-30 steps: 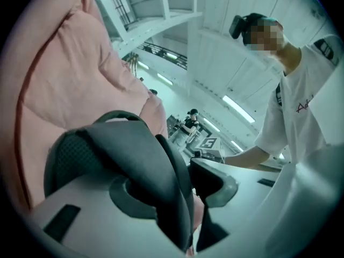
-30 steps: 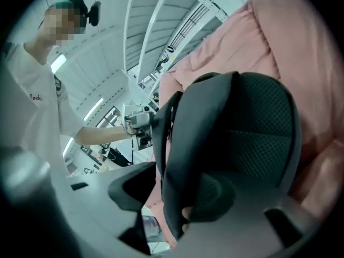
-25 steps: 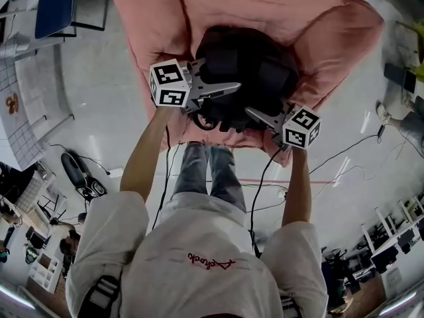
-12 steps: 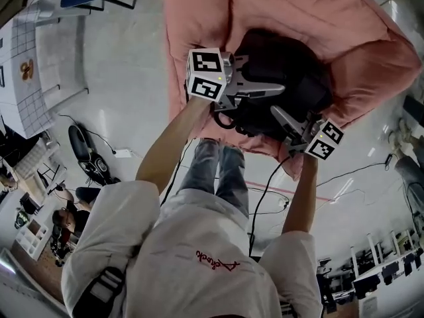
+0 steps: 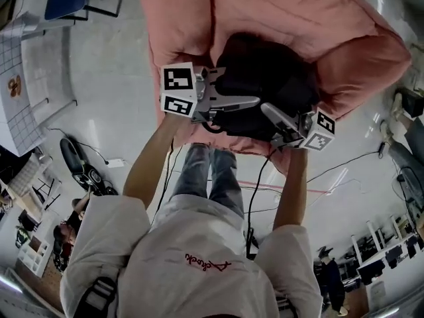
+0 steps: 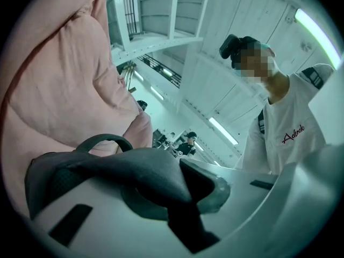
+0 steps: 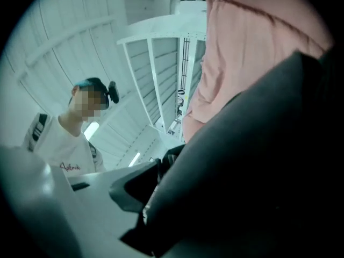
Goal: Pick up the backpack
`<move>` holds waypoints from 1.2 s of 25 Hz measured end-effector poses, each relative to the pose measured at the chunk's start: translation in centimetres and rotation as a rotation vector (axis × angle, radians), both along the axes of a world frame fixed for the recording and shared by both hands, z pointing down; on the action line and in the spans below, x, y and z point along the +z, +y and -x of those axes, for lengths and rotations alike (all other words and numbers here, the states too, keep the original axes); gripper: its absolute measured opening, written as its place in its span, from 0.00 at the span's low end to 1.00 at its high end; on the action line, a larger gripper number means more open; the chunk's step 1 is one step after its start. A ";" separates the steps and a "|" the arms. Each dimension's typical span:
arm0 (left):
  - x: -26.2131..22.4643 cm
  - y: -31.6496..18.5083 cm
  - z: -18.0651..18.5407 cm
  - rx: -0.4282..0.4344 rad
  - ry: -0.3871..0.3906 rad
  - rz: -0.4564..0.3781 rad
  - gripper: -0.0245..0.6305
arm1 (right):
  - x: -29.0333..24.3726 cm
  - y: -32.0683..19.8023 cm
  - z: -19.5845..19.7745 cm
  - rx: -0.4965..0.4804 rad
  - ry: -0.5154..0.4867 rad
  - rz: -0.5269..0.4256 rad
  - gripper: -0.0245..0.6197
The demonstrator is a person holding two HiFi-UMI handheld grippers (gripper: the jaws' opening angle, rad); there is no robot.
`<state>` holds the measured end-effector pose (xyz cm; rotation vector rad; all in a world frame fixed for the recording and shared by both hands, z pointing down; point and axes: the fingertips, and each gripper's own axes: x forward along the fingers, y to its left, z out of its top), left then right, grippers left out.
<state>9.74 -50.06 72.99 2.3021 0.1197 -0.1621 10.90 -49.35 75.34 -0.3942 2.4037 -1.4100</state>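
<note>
Looking down on the black backpack [image 5: 265,78], slumped in the hollow of the pink beanbag [image 5: 351,38], close to its near edge and leaning back on the far cushion. Coming at it from both sides at once, and sensibly so, given a soft, floppy load liable to sag from a single hold. On the left, biting in with the left gripper [image 5: 252,101] on a padded grey strap [image 6: 145,179] just below the carry loop [image 6: 105,138]: jaws just drawn in, narrow now, pinched on that fold of fabric. On the right, taking a far thicker mouthful with the right gripper [image 5: 266,110]: jaws just eased inward yet standing wide, stuffed with the dark bulk of the bag and, by the look of it, pressed against it. Both tongs held close to level and aimed inward at the near face, probably to gather the weight toward the body rather than drag it over the cushion. Judged from here, right at the start of the lift: seized, not yet clear of the beanbag. Worth watching that right-hand hold for slip, with so much slack fabric in it.
</note>
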 end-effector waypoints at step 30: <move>-6.5 4.9 -0.9 -0.050 -0.094 -0.036 0.13 | -9.3 1.5 -2.1 0.232 -0.018 -0.078 0.13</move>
